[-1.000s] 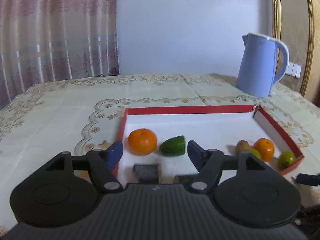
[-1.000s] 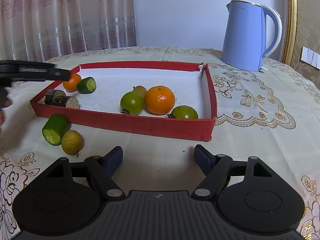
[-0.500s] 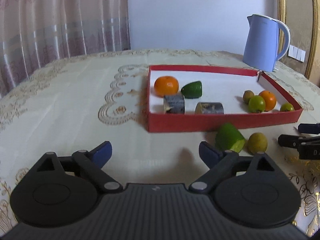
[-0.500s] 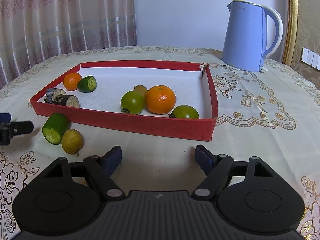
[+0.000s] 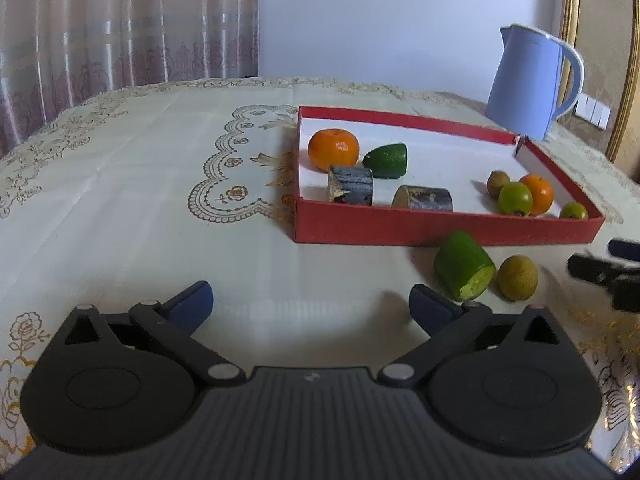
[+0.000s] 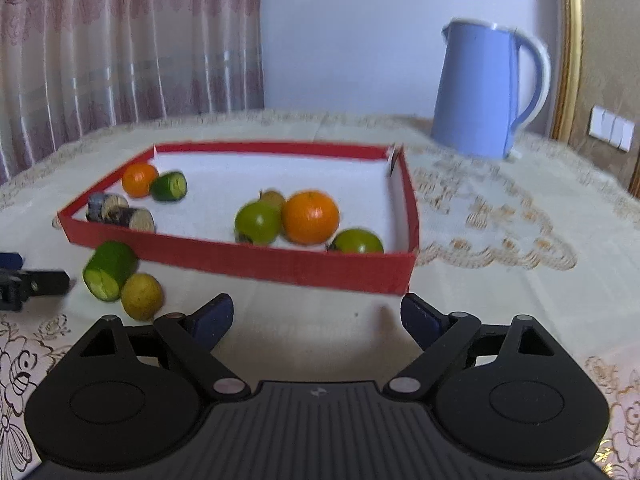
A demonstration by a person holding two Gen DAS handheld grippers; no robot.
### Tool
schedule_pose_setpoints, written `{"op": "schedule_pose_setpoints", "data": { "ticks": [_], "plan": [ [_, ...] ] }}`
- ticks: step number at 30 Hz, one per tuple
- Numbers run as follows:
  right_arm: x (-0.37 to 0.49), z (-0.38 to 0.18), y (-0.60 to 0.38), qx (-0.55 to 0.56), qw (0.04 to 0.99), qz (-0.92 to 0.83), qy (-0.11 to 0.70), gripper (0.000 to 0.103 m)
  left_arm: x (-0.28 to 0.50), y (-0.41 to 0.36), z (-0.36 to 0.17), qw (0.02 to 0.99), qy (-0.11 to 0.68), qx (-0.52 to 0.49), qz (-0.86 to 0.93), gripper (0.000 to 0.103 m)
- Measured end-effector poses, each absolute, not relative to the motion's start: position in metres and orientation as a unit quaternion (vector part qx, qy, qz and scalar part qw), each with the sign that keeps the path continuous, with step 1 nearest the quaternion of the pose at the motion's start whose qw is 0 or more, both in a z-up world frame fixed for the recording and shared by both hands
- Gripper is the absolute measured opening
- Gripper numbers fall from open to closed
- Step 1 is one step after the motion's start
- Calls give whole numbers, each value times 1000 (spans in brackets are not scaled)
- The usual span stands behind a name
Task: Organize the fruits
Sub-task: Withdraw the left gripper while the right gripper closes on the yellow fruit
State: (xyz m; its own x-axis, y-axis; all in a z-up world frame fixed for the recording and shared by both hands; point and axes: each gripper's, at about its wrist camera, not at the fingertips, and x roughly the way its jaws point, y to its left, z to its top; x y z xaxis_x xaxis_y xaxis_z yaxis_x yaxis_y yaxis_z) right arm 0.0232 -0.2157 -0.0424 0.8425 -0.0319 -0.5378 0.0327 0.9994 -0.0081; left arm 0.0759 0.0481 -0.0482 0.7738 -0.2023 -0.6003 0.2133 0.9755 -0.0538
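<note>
A red tray (image 5: 440, 232) lay on the table (image 5: 140, 200), and most fruits were held in it. At its left end an orange (image 5: 334, 149), a green piece (image 5: 387, 160) and two dark stubs (image 5: 350, 186) (image 5: 423, 199) were grouped. At its right end a second orange (image 6: 310, 217), a green fruit (image 6: 258, 222) and a smaller green fruit (image 6: 357, 241) were clustered; a brownish fruit (image 6: 273, 198) was largely hidden behind them, and the smaller green fruit was partly cut off by the front wall. Outside, just beside the front wall, a cut green piece (image 5: 464, 265) and a yellowish fruit (image 5: 517, 277) lay touching or nearly so.

The left tool (image 5: 310, 302) was held wide and empty over bare cloth, near the cut piece. The right tool (image 6: 316, 317) was likewise spread wide and empty before the tray. Only a cropped tip of each tool was seen in the other's view. The right view was blurred, so fine detail was hard to make out. A blue kettle (image 6: 486, 90) stood beyond the tray.
</note>
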Motion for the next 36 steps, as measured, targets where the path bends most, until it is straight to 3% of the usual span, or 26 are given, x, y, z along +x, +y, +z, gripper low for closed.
{"op": "schedule_pose_setpoints", "data": {
  "ticks": [11,19,31,36],
  "plan": [
    [22,-33,-172,-22,959,66,273,89,75,45,-50,941,320,20,-106,103],
    [40,-38,-155,-34,951,90,295,73,75,45,-50,941,320,20,-106,103],
    [50,-44,-144,-49,945,110,305,31,76,45,-50,941,320,20,-106,103],
    [48,-44,-143,-52,945,111,304,28,76,45,-50,941,320,20,-106,103]
  ]
}}
